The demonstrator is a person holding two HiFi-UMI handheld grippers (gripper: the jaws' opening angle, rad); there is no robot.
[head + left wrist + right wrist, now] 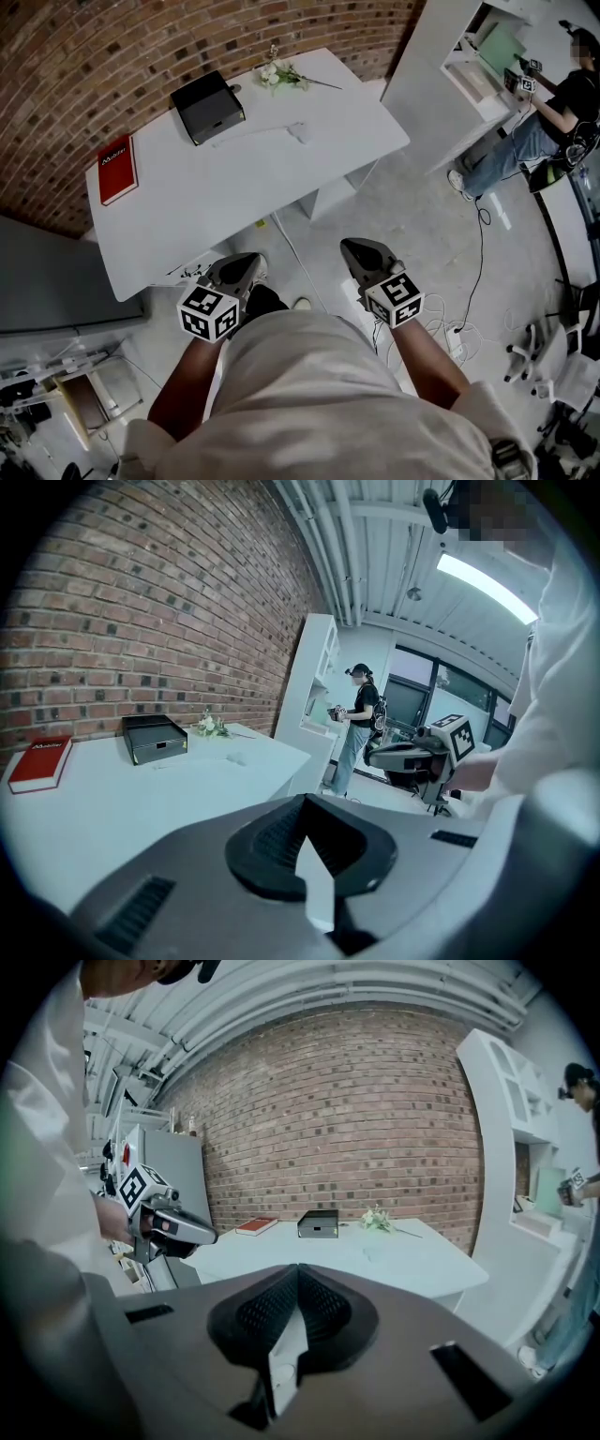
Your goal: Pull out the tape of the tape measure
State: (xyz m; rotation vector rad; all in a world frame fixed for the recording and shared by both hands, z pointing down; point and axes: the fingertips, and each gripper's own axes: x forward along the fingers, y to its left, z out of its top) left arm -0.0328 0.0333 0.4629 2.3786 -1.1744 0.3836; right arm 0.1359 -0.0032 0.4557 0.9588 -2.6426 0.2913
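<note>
Head view: red book point(117, 169), black box point(207, 106), flowers point(277, 73)

On the table point(281, 178), the book point(117, 169) lies left of the box point(208, 106), flowers point(277, 75) to its right

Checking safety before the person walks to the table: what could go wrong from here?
Loose cables lie on the floor right of the right claw, a likely trip hazard. That claw and the left claw are shut, so a grab would fail unless they open. The small pale item on the white table blends in and may be missed.
</note>
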